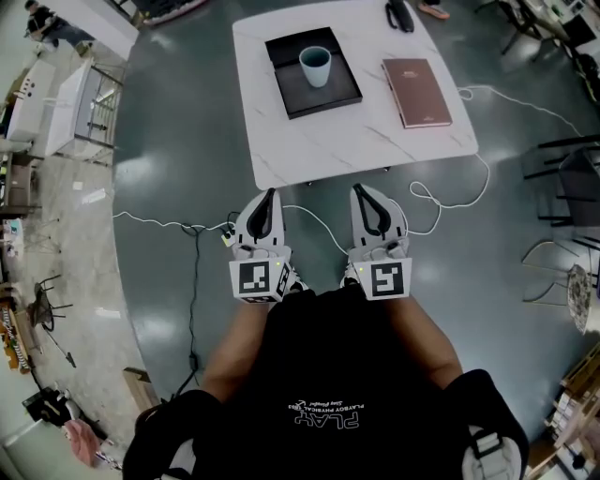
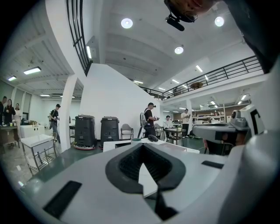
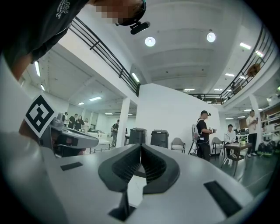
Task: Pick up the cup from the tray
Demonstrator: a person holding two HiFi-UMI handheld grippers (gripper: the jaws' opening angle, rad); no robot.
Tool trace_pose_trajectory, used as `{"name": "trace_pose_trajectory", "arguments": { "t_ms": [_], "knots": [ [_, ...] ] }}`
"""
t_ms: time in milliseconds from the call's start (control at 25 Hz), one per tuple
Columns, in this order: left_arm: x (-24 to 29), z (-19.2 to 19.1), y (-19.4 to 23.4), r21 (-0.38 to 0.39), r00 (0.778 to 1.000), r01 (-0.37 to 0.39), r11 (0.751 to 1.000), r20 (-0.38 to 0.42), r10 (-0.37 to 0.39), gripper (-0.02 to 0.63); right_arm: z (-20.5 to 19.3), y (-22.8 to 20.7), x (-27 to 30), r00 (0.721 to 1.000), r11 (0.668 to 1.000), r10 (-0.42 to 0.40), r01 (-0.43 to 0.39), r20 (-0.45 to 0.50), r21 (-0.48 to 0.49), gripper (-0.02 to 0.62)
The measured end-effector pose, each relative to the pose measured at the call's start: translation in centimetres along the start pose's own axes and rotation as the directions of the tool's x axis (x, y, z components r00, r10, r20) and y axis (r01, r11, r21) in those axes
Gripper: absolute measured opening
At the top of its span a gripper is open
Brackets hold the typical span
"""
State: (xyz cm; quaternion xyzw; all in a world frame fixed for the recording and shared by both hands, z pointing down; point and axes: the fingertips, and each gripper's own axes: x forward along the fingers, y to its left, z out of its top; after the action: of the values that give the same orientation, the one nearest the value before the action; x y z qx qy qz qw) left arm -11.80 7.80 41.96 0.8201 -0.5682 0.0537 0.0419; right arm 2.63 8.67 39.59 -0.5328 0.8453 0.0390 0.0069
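Observation:
A pale blue cup stands upright in a black tray at the far left of a white table. Both grippers hang side by side in front of the person's waist, short of the table's near edge and well away from the cup. My left gripper has its jaws together with nothing between them, and so does my right gripper. In the left gripper view the shut left gripper points level at the table, with the cup's rim just above its tips. The right gripper view shows the right gripper shut and empty.
A brown notebook lies at the table's right and a black object at its far edge. White cable loops over the floor near the table. Black chairs stand to the right, a white cart to the left.

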Motion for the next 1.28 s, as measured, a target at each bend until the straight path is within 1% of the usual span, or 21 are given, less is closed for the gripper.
{"name": "trace_pose_trajectory", "arguments": {
  "t_ms": [160,320,400,520,680,800,960,1120,1280],
  "knots": [
    [0.2,0.2,-0.4,0.006,1.0,-0.009,1.0,0.002,0.009,-0.003,-0.1,-0.6,-0.1,1.0,1.0,0.011,-0.011,-0.003,-0.006,0.009],
    [0.6,0.2,-1.4,0.011,1.0,-0.013,1.0,0.002,0.013,-0.003,-0.1,-1.4,-0.3,1.0,1.0,0.019,-0.019,0.004,0.023,0.009],
    [0.6,0.3,-1.9,0.009,1.0,-0.014,1.0,0.004,0.014,-0.003,0.0,-1.7,-0.6,1.0,0.999,0.027,-0.027,0.006,0.022,0.009],
    [0.9,0.5,-2.3,0.012,1.0,-0.02,1.0,0.007,0.02,-0.003,-0.4,-2.2,-0.7,0.999,0.999,0.048,-0.047,-0.02,0.026,0.009],
    [1.6,0.1,-3.7,0.015,0.999,-0.043,0.999,0.009,0.043,-0.003,-0.4,-3.6,-0.6,0.998,0.995,0.069,-0.069,0.013,0.068,0.009],
    [1.8,-0.4,-4.6,0.037,0.998,-0.057,0.998,-0.004,0.057,-0.003,-1.1,-4.2,-0.7,0.996,0.994,0.091,-0.091,0.006,0.06,0.009],
    [2.6,0.0,-5.2,0.059,0.997,-0.081,0.995,-0.003,0.081,-0.003,-1.2,-4.9,0.0,0.994,0.993,0.106,-0.106,0.007,0.059,0.009],
    [3.6,0.4,-5.3,0.063,0.997,-0.078,0.995,0.001,0.079,-0.003,-1.7,-5.0,1.2,0.995,0.993,0.103,-0.103,-0.001,0.059,0.009],
    [5.3,0.0,-4.1,0.051,0.997,-0.075,0.996,-0.003,0.076,-0.003,-2.7,-4.9,3.4,0.993,0.993,0.112,-0.111,-0.022,0.04,0.009]
  ]
}}
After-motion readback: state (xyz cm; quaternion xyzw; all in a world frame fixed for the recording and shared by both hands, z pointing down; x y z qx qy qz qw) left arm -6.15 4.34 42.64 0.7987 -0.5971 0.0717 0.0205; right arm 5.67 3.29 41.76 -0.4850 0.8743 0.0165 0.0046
